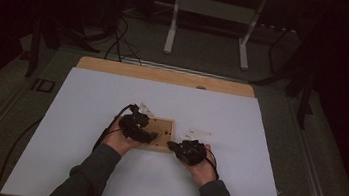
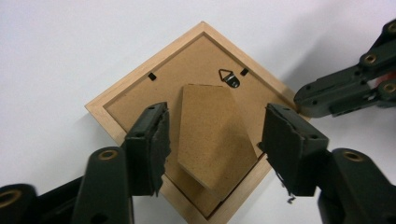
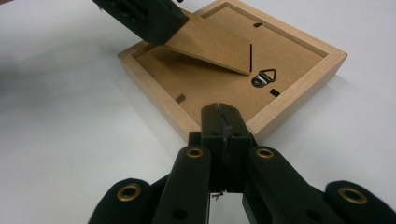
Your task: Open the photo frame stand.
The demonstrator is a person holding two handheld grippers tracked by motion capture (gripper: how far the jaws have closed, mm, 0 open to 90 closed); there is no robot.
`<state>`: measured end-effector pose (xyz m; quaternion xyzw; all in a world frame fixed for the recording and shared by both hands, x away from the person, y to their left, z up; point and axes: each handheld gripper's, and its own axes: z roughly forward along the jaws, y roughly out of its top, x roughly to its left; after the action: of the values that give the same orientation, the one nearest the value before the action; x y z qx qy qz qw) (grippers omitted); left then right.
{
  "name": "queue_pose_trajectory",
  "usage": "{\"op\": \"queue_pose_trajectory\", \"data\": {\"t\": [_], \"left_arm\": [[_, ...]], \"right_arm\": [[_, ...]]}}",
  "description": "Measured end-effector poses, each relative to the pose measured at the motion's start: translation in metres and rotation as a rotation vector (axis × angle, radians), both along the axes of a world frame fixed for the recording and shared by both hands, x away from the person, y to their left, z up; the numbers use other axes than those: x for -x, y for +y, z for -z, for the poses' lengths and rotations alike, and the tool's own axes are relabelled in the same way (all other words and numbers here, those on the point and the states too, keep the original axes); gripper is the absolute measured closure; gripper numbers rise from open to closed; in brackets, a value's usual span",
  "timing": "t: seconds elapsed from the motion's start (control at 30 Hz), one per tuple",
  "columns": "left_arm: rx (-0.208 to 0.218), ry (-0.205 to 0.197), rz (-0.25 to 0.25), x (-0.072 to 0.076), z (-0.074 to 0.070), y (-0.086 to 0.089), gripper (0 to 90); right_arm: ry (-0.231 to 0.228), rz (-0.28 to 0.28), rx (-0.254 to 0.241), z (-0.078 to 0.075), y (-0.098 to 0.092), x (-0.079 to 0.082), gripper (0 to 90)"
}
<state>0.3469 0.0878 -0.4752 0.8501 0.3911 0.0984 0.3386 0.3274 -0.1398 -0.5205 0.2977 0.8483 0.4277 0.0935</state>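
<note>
Grey sleeves [image 1: 95, 169], white table [image 1: 232, 185], dark room

Wooden picture frame [image 2: 140, 100] lies face down, its stand [image 2: 212, 133] raised

The picture frame [image 2: 140, 81] is pale, unvarnished-looking wood with a fine grain and a matt face. Its backing board [image 3: 205, 79] and the hinged easel stand [image 2: 212, 135] are brown fibreboard, matt and slightly fuzzy at the cut edges. The small sawtooth hanger [image 2: 229, 77] is dark metal with a dull sheen. The left gripper [image 2: 215, 135] and the right gripper [image 3: 224, 126] are matt black plastic with brass-coloured rivets; the pads [image 2: 161, 144] look like rough, torn rubber. The table sheet [image 1: 111, 100] is smooth, matt white.
</note>
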Motion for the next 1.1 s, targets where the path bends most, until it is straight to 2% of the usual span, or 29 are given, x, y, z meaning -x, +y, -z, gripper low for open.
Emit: {"op": "queue_pose_trajectory", "data": {"t": [0.13,0.37,0.53,0.9,1.1], "left_arm": [[0.059,0.035,-0.017,-0.002,0.001,0.007,39.0],[0.118,0.08,-0.048,-0.004,0.008,0.015,38.6],[0.124,0.099,-0.048,-0.004,0.012,0.015,38.2],[0.183,0.194,-0.052,-0.008,0.023,0.016,41.0],[0.198,0.227,-0.045,-0.01,0.025,0.014,41.3]], "right_arm": [[0.0,0.0,0.0,0.0,0.0,0.0,89.7],[0.001,-0.002,0.001,0.0,0.0,0.0,89.6],[0.004,-0.002,-0.001,0.0,0.0,0.0,89.6],[0.005,-0.002,-0.003,0.0,0.0,0.0,89.6],[0.006,-0.001,-0.005,0.0,0.0,0.0,89.6]]}}
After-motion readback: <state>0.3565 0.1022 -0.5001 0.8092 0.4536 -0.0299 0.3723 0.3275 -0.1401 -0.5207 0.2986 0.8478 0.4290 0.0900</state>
